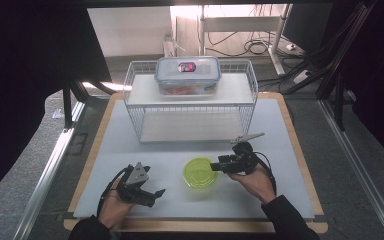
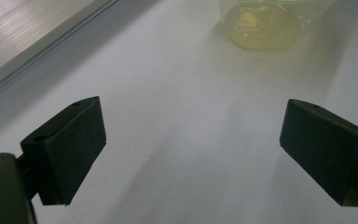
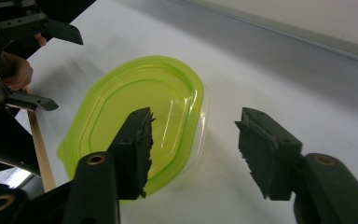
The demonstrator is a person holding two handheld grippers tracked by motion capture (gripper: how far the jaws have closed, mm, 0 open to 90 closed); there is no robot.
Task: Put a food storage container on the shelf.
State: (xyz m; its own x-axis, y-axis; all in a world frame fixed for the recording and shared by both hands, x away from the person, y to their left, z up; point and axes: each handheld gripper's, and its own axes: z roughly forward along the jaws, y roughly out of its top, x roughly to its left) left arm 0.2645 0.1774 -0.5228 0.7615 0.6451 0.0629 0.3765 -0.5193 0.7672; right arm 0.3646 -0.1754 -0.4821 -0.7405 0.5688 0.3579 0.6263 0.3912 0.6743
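The green lid (image 1: 200, 172) lies flat on the counter (image 1: 280, 150) in front of the wire rack (image 1: 190, 107), whose upper shelf carries a closed clear container (image 1: 187, 75) with reddish contents. The approach step appears in hand: the right hand-held gripper (image 3: 193, 140), jaws spread, straddles the lid's rim and should next press together on it. The left hand-held gripper (image 2: 191, 149) hovers spread and empty nearby.

The left claw (image 2: 191, 149) is spread wide above the bare white worktop (image 2: 177, 93), empty; a yellow-green container (image 2: 261, 28) sits ahead, well apart from it.
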